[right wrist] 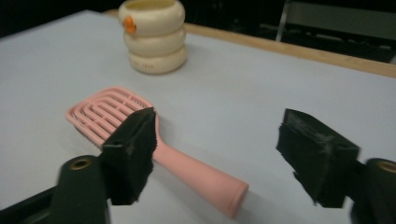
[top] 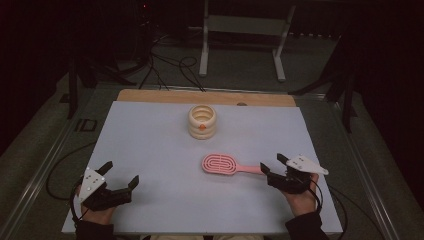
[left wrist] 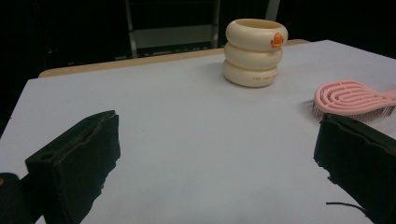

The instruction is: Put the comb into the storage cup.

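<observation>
two right gripper [top: 273, 168] fingers [right wrist: 133, 140] were spread wide, nothing between them, just beside the handle end of the pink brush [top: 228, 165] at lower right of the high view. brush lay flat on the white table [top: 150, 150], long axis left-right, head toward frame centre, handle pointing at the right gripper, so that hand was far nearer. left gripper [top: 121, 175] at lower left, also spread and empty. cream ringed cup [top: 202, 121] stood upper centre, well apart.

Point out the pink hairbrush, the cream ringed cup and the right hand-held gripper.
pink hairbrush [top: 220, 164], high view, on its oval head
cream ringed cup [left wrist: 254, 46], left gripper view, middle ring
right hand-held gripper [top: 273, 165], high view, between its jaw tips
</observation>
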Tool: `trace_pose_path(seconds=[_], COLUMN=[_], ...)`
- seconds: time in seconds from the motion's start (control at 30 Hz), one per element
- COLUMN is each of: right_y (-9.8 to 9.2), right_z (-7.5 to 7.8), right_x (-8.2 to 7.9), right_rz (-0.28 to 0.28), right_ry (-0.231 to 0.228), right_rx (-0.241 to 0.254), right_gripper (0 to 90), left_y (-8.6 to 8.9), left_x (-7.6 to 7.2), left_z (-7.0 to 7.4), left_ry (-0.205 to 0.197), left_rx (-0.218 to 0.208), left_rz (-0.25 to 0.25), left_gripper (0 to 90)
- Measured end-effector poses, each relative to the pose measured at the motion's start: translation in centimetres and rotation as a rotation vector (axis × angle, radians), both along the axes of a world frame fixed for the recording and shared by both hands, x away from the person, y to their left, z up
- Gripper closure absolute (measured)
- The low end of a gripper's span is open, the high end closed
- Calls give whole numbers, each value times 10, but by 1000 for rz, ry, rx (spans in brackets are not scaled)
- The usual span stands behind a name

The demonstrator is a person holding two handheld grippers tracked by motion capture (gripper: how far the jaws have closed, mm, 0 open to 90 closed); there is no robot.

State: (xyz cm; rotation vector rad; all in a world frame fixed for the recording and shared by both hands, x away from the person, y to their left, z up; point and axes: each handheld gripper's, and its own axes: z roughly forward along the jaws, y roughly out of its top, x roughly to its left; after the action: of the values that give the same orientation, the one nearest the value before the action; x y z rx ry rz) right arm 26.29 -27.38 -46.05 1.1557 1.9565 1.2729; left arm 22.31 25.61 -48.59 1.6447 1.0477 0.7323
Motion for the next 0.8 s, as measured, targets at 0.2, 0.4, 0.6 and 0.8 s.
trace_pose_path(seconds=[0.2,0.4,0.6,0.8], right_y=[-12,-20,-24,-29], right_z=[-1,-5,-10,-11], right_x=[-17,-28,-40,-40], right_rz=[-36,-58,-64,-70], right_ry=[-62,-70,-92,-93], right_rx=[53,76,92,115], right_gripper=[125,96,94,94], left_y=[0,2,4,4], left_x=[0,-2,-2,-2], left_z=[1,2,3,3], left_ry=[-3,-17,-30,-34], left_rx=[-1,-9,-9,-8], left_rz=[-2,13,20,22], left_gripper=[11,10,5,4])
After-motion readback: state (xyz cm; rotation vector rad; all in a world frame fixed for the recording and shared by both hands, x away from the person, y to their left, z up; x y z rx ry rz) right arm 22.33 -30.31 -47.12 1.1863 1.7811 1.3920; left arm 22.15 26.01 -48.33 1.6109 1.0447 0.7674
